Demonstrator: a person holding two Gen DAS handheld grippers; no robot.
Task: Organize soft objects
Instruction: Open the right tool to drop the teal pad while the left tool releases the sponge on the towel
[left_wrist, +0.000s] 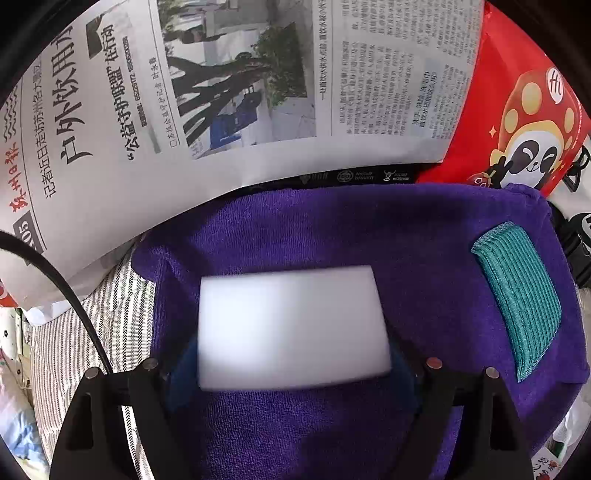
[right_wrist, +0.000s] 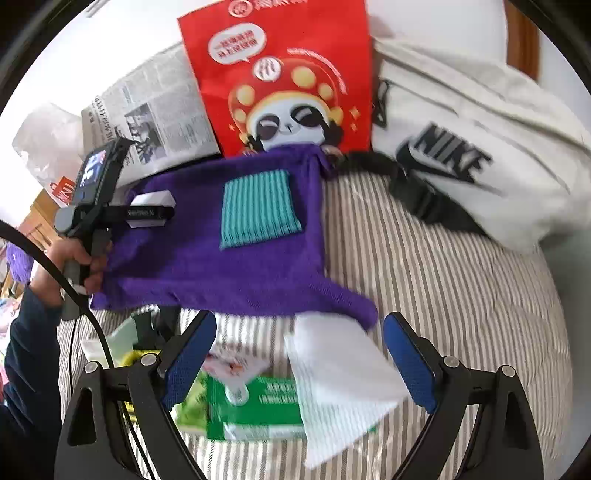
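Observation:
My left gripper (left_wrist: 291, 365) is shut on a white sponge block (left_wrist: 291, 325) and holds it over the purple towel (left_wrist: 332, 229). The same gripper with the sponge (right_wrist: 153, 208) shows at the towel's left edge in the right wrist view. A teal ribbed cloth (left_wrist: 521, 302) lies on the towel's right side; it also shows in the right wrist view (right_wrist: 258, 208). My right gripper (right_wrist: 299, 358) is open above a white tissue sheet (right_wrist: 340, 376), which lies between its blue pads (right_wrist: 190, 360) at the purple towel's (right_wrist: 221, 266) near edge.
A newspaper (left_wrist: 221, 92) and a red panda bag (right_wrist: 284, 74) lie behind the towel. A white Nike bag (right_wrist: 461, 155) with a black strap sits at right on the striped bedding (right_wrist: 461, 314). Green tissue packs (right_wrist: 251, 406) lie under the right gripper.

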